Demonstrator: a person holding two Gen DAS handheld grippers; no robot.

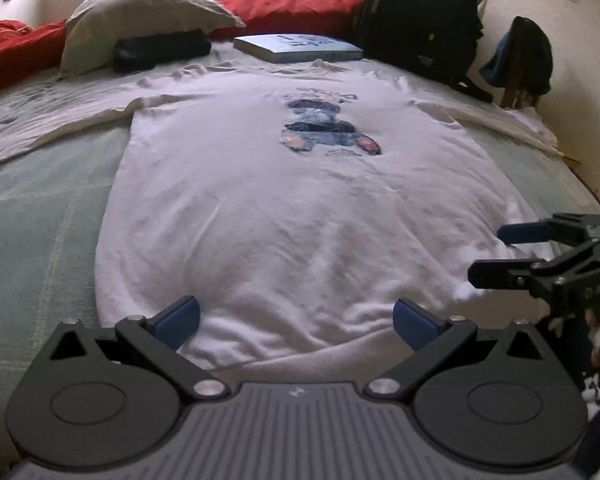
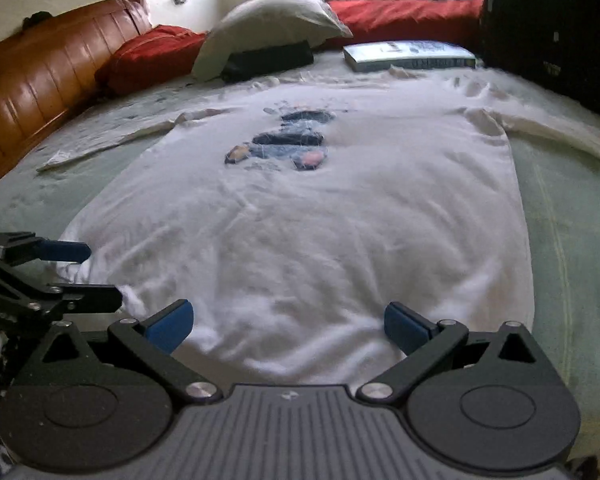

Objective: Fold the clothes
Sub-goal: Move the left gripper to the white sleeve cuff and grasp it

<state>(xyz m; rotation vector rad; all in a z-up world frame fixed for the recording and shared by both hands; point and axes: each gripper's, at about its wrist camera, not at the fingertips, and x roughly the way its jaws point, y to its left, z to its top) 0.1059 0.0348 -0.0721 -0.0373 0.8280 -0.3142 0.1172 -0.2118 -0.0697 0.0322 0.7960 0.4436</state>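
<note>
White long-sleeve shirt (image 1: pixel 300 208) lies flat, print side up, on the green bedspread (image 1: pixel 40 220), sleeves out to both sides, hem edge between each tool's spread jaws. Left gripper (image 1: pixel 296 322) and right gripper (image 2: pixel 288 326) both wide apart, pinching nothing. Beyond the jaws past the collar: book (image 1: pixel 296 48), pillow (image 1: pixel 140 16), black backpack (image 1: pixel 420 20).

A home bedroom: a bed (image 2: pixel 560 208) with a pillow (image 2: pixel 272 20), red bedding (image 2: pixel 400 14) and wooden headboard (image 2: pixel 40 80) at left
</note>
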